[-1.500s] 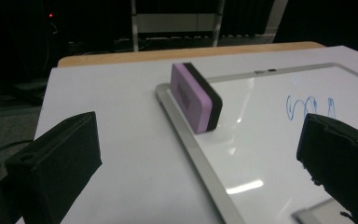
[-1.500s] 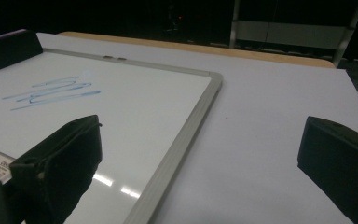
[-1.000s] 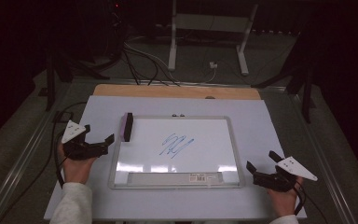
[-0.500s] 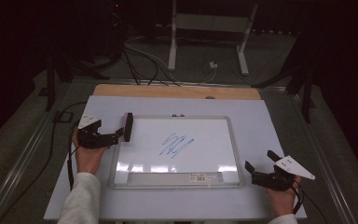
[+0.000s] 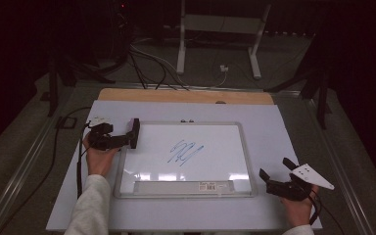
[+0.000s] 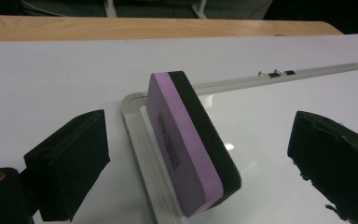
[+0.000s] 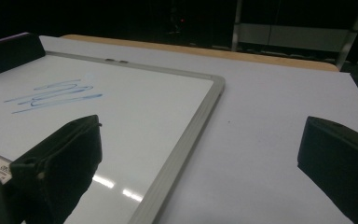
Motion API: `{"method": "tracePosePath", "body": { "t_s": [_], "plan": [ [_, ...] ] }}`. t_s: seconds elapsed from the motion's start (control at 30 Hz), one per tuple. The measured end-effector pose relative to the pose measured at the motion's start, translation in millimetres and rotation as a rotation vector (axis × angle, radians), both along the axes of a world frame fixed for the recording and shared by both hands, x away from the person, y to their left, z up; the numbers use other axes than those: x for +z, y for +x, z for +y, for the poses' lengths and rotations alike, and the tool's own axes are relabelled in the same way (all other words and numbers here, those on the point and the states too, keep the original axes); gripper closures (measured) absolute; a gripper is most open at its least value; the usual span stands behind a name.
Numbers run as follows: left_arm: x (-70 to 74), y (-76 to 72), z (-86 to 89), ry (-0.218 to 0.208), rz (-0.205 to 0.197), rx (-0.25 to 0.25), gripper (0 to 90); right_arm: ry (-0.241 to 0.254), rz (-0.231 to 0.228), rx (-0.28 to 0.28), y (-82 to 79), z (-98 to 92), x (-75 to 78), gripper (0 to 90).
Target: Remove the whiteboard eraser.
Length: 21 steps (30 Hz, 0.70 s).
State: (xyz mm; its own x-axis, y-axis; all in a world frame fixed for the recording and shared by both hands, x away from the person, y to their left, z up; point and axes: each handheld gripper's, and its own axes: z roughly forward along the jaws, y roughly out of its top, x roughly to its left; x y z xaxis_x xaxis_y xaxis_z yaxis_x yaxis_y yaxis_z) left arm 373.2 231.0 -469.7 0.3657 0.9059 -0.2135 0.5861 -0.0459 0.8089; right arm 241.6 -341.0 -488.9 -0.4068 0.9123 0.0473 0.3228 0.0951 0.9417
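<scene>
- Whiteboard (image 5: 215,161) lies flat on the white tabletop (image 5: 284,132), with a blue scribble (image 5: 185,152) near its middle.
- Eraser (image 6: 186,144) rests at the board's left frame near the top corner, purple back toward the frame, black felt toward the writing face; whether it stands on edge or leans on the frame cannot be told.
- Left tongs (image 5: 125,141) are open wide, one jaw either side of the eraser and neither touching it. Judgement: the placement suits a squeeze across the eraser's two broad faces.
- Right tongs (image 5: 272,186) are open and empty, low beside the board's lower right corner, well apart from the scribble. Judgement: parked clear of the board, perhaps ready to steady the frame.
- Judgement: wiping off the scribble looks intended; no grasp has been made yet.
</scene>
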Motion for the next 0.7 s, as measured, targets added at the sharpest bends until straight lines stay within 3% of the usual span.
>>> {"method": "tracePosePath", "body": {
  "t_s": [0.7],
  "plan": [
    [-11.7,12.1,0.0,-0.036,0.072,0.016,9.0,0.007,-0.002,-0.014,-1.6,-4.2,0.3,0.2]
  ]
}}
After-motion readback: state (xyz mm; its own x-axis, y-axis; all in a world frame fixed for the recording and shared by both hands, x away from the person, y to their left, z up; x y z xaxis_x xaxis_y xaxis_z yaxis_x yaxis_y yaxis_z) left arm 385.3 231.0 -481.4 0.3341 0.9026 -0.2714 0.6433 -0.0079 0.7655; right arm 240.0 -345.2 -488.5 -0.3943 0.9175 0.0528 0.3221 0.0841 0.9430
